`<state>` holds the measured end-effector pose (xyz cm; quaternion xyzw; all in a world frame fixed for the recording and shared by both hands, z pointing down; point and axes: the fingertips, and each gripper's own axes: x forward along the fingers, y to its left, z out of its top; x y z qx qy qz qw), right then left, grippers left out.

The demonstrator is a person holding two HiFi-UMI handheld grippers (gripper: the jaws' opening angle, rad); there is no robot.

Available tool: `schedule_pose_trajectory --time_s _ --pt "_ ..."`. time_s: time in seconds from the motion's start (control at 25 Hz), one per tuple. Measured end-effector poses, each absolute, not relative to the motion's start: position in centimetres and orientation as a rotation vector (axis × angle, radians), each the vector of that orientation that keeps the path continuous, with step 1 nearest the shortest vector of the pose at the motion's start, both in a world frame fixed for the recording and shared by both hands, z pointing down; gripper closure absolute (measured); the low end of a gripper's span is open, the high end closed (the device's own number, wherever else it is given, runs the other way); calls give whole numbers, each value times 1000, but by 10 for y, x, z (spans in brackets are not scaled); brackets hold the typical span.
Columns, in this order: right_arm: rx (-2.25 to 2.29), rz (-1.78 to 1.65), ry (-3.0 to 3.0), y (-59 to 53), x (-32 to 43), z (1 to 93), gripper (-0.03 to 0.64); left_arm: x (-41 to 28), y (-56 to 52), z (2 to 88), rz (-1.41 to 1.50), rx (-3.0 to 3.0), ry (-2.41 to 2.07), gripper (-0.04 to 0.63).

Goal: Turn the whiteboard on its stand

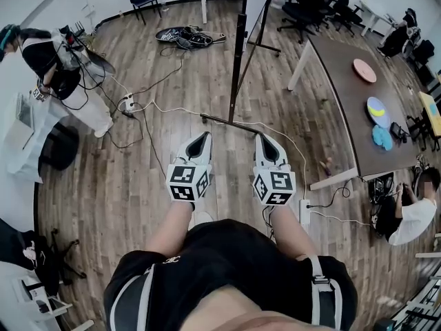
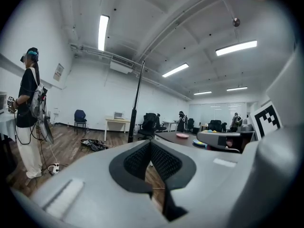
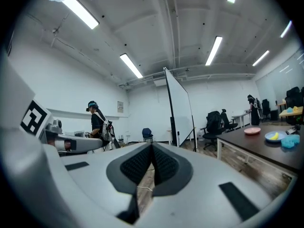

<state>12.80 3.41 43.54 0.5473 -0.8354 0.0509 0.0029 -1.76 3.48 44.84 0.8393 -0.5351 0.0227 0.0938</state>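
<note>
- Right gripper view looked along the right claw point(image 3: 152, 147). Its jaws were pressed together with nothing between them, and only floor showed through the slit below the pads.
- In that view the whiteboard point(image 3: 179, 112) stood upright, well ahead of the claw and a little right of its line. It was turned nearly edge-on.
- Left gripper view showed the left claw point(image 2: 150, 144) likewise closed and empty. The board's dark post rose in the distance, slightly left of the tip.
- Head view had both claws side by side in front of the person's body, pointing roughly level and touching nothing.
- The stand point(image 1: 238, 67) rose from the wooden floor point(image 1: 138, 185), with its foot bar lying ahead of the claws and apart from them.
- The stand sat between a heap of cables point(image 1: 182, 36) on the floor to its left and the near-left corner of the long desk point(image 1: 344, 74) to its right.
- This looked like the approach step, with no turning begun and the board out of reach.
- The next move would likely call for stepping closer, opening a claw, clamping it on the frame edge or post, and then swinging the board round.
- The white cord point(image 1: 179, 110) across the floor and the desk corner would both need clearing during the swing.
</note>
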Motion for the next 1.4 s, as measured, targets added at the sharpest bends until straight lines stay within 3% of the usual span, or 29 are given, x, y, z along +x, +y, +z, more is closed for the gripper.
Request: schedule_pose_trajectory --time_s 0.68,1.4 --pt "1734 200 -2607 -13 24 448 615 -108 -16 450 93 2552 -1533 586" --pt "1681 234 -2614 -138 16 469 615 -117 -123 468 78 2510 -1535 586"
